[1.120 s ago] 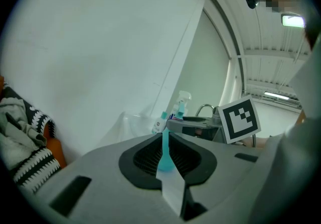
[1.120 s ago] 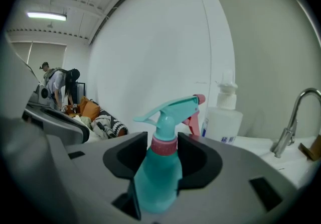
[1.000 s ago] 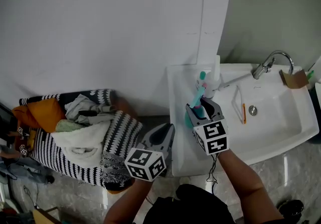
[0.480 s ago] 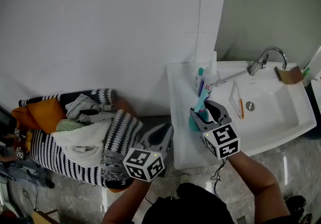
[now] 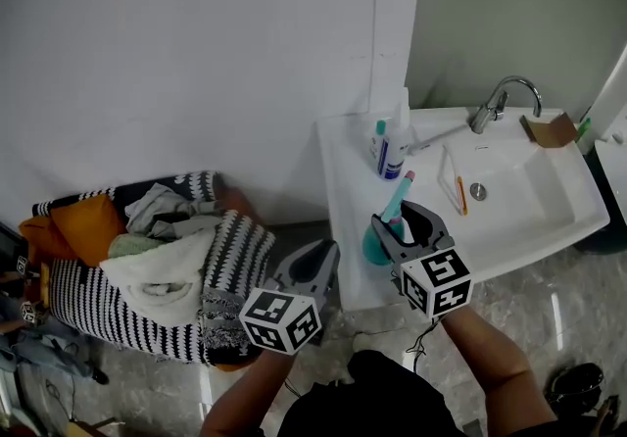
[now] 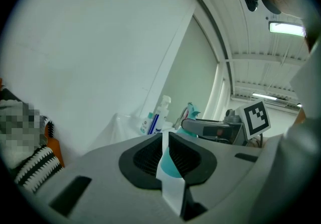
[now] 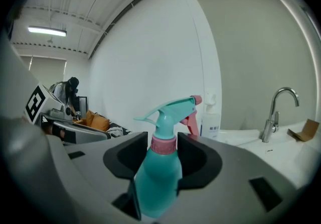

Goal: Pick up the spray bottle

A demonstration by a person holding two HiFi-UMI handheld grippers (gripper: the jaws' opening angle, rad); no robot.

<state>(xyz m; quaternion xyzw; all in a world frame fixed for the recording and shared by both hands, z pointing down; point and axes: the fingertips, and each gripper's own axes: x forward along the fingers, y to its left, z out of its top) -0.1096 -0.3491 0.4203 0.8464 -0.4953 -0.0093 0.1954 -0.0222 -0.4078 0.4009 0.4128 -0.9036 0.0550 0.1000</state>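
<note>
Clamping the spray bottle (image 5: pixel 376 247) just under its pink collar, the right tool (image 5: pixel 401 220) sits a little right of the head view's centre, over the front left corner of the white washbasin (image 5: pixel 549 219). In the right gripper view both black pads press on the teal body. The bottle stands upright between them, its teal head and pink trigger rising above the jaws. Whether its base touches the washbasin ledge cannot be told.

The left tool (image 5: pixel 324 258) is at lower centre of the head view, just left of the washbasin's edge. Its jaws are drawn together to a thin slit and hold nothing. In the left gripper view the teal bottle shows through that slit, well beyond the jaws.

At the back left corner of the washbasin stand two small bottles (image 5: pixel 391 145), one with a green cap and one with a white pump top. A chrome faucet (image 5: pixel 495 104) curves over the bowl at upper right. A folded piece of cardboard (image 5: pixel 549 129) lies just right of the faucet. A thin orange stick (image 5: pixel 460 195) lies on the left rim of the bowl.

At the left of the head view, a heap of clothes (image 5: pixel 157 249) rests on black-and-white striped fabric (image 5: pixel 240 254), with an orange cushion (image 5: pixel 88 224) at its left end. The floor (image 5: pixel 578 317) is grey and glossy.
</note>
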